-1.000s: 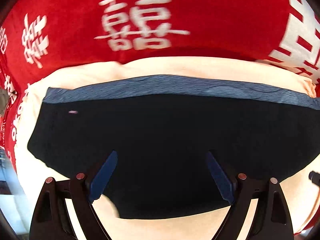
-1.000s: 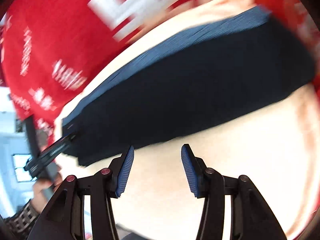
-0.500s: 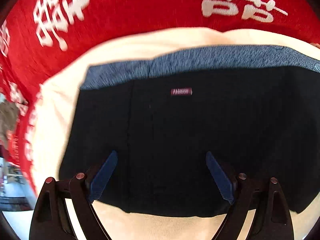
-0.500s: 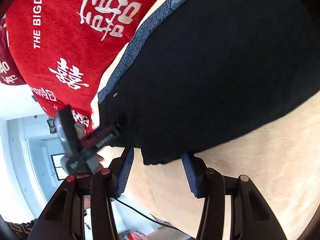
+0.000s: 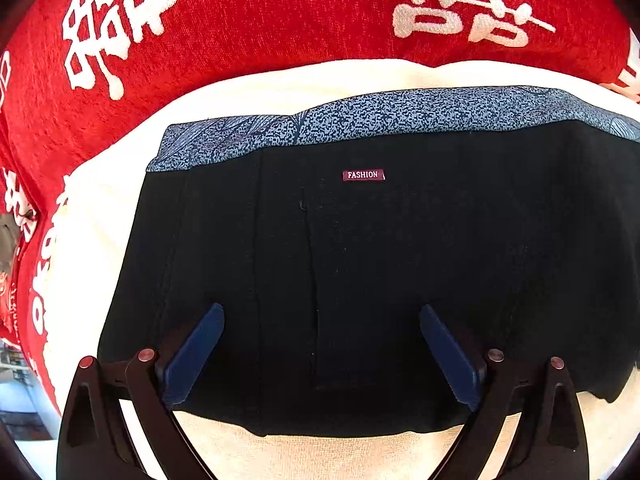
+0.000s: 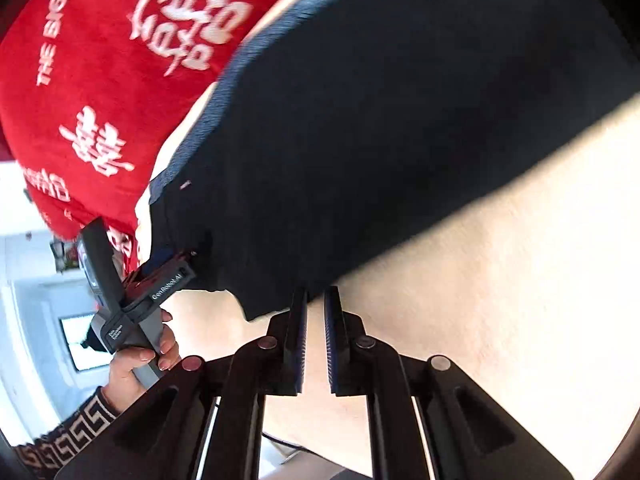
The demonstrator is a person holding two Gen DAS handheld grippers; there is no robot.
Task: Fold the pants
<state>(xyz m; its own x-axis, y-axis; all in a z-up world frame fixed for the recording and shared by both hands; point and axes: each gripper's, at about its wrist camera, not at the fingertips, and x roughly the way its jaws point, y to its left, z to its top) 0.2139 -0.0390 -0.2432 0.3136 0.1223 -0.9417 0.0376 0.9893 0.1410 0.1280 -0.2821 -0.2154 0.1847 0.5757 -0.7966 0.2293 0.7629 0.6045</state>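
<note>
Pants [image 5: 360, 280]: soft, limp, light dark knit; best pinched at the hem edge or corners. Left gripper [image 5: 320, 356] spread wide over the cloth; right gripper [image 6: 316, 336] nearly pressed together at the hem corner, whether it pinches cloth I cannot tell

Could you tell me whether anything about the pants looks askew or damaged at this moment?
Nothing stands out: the black pants lie flat on the cream towel, patterned waistband straight, no tear visible.

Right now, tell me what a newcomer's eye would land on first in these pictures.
First, the red blanket with big white characters, filling the background beyond everything. Next, the black pants with a speckled blue waistband and small FASHION tag, lying flat on a cream towel. The left claw gapes wide over them; the right claw is nearly shut at their near edge.
</note>
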